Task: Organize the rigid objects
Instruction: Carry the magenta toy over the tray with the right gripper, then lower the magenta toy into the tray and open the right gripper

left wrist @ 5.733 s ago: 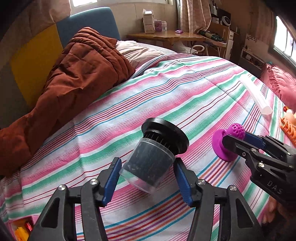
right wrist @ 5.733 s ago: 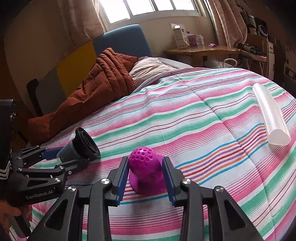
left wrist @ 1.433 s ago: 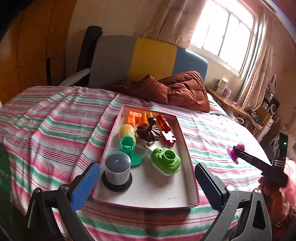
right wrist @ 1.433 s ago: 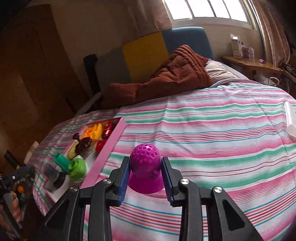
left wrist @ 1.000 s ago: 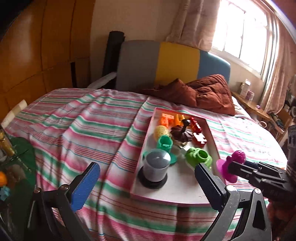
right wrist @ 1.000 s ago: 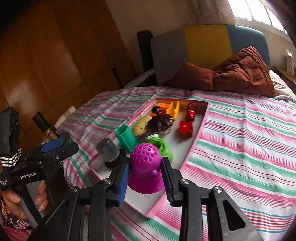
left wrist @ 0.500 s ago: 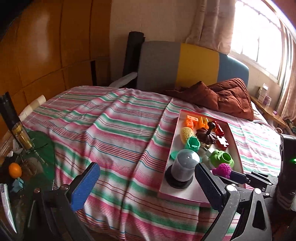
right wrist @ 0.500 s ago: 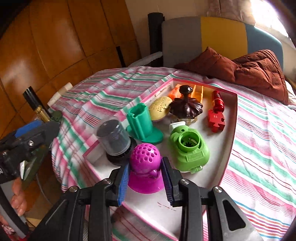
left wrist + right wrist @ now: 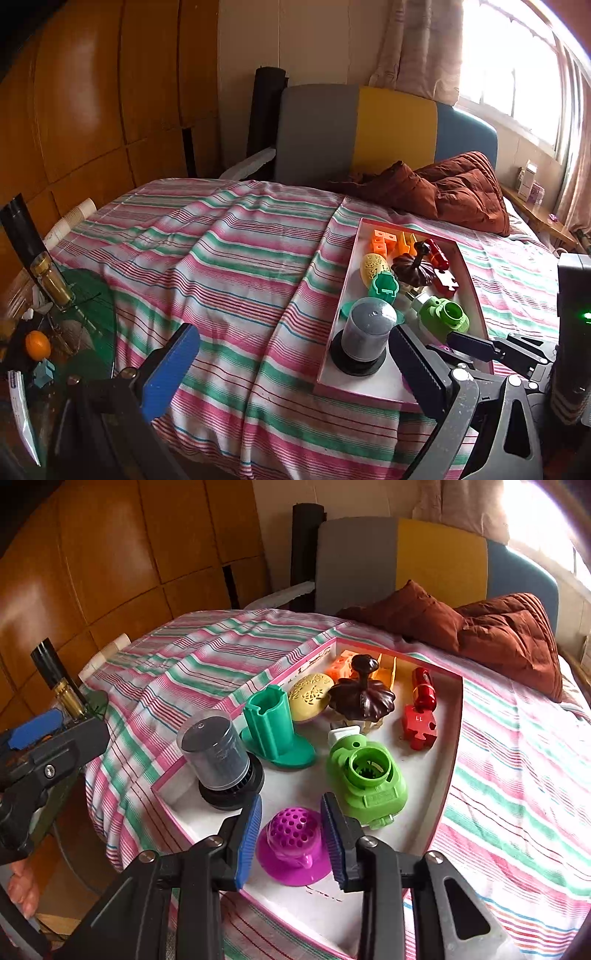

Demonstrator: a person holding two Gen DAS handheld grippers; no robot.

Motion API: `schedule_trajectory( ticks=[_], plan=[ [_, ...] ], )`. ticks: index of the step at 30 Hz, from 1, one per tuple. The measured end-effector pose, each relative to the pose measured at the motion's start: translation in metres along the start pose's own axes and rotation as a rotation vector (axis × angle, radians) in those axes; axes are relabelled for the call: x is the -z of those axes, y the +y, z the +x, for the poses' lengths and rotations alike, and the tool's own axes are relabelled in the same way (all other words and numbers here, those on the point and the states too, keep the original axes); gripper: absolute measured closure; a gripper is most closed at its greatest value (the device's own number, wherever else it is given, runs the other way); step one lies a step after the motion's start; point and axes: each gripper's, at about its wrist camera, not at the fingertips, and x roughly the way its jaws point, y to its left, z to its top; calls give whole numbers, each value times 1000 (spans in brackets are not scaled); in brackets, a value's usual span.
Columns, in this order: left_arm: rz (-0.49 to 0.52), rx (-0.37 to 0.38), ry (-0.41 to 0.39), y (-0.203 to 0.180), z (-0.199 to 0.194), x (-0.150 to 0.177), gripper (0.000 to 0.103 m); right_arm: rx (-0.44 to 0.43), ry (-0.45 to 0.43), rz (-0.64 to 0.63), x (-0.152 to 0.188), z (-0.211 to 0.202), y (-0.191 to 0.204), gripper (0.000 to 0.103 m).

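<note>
A magenta perforated ball piece (image 9: 293, 843) stands with its flared base on the white floor of the pink-rimmed tray (image 9: 457, 738), at the near corner. My right gripper (image 9: 291, 834) is shut on it, one blue pad on each side of the ball. Just behind it stand a grey domed cup on a black base (image 9: 218, 753) and a lime green piece (image 9: 365, 775). My left gripper (image 9: 291, 373) hangs wide open over the striped bedspread, left of the tray (image 9: 351, 254), with nothing between its pads. The grey cup (image 9: 367, 328) shows near its right pad.
Deeper in the tray are a teal stand (image 9: 273, 731), a yellow egg (image 9: 310, 698), a brown flower-shaped lid (image 9: 362, 698), a red puzzle piece (image 9: 419, 723) and orange blocks. A brown quilt (image 9: 450, 192) lies by the headboard. A side table with a bottle (image 9: 48, 280) stands beside the bed.
The right gripper carried the magenta piece from the bedspread into the tray and lowered it; the piece now sits lower between the pads. The left gripper's view swung left, away from the tray.
</note>
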Motion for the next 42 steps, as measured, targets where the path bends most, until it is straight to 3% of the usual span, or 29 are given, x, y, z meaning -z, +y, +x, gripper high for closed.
schedule_trajectory(
  ticks=[14,22,25,29,35,42],
  plan=[
    [11,-12,-12,-3,-3,-2,0,-10,17,73,0,5,-15,73],
    [65,-39,-23,-15,-5,-6,0,-93,4,157,2,-27,-36,63],
    [87,-63,-37,-21,-7,-10,0,-42,-23,145,-3,-41,-37,55],
    [117,-92,-58,-29,-10,-15,0,72,-24,139,-15,-51,-35,28],
    [95,-84,-20,-30,-11,-22,0,152,-19,154,-25,-54,-27,27],
    [44,-131,11,-25,-10,-24,0,230,1,203,-32,-55,-20,27]
  ],
)
